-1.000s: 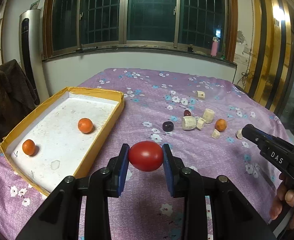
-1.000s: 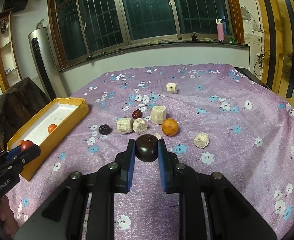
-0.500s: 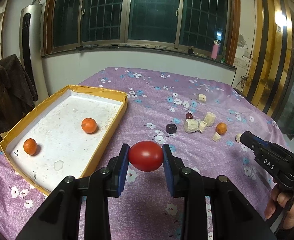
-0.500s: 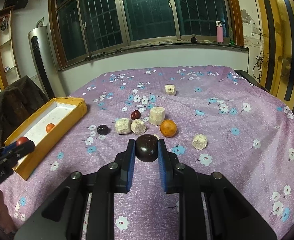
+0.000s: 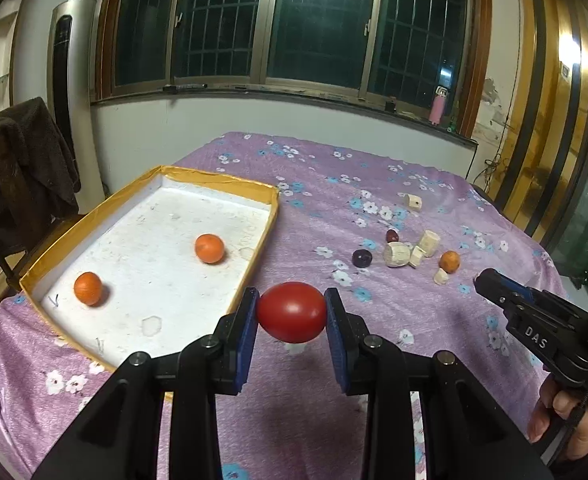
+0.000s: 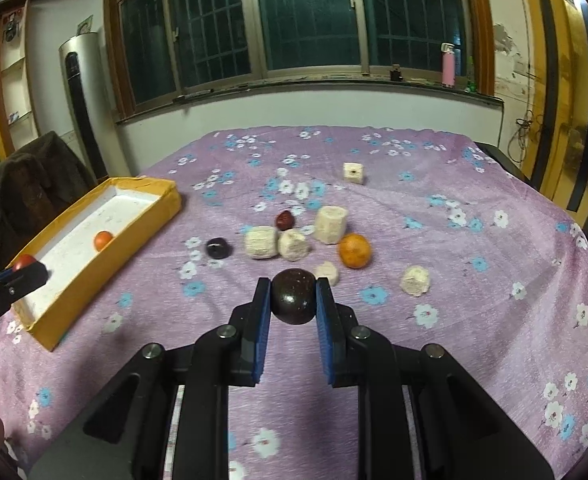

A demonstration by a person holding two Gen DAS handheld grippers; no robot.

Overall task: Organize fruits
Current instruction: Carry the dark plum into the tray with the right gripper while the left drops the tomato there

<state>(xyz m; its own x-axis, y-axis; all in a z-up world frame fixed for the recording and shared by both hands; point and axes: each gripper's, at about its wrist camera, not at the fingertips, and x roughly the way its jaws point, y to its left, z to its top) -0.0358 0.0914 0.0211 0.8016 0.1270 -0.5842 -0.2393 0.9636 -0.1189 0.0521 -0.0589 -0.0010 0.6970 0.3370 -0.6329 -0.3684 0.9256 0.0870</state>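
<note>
Tomato [image 5: 291, 312] btwn left gripper [image 5: 291, 314] pads.

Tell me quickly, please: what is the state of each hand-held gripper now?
Left hand-held gripper: closed on the red tomato.
Right hand-held gripper: closed on the dark round fruit.

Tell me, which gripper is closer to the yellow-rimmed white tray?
Left. The left gripper, clamping a red tomato, hangs beside the yellow-rimmed white tray, near its right wall. The right gripper, holding a dark round fruit, sits farther right, by the loose pieces.
</note>
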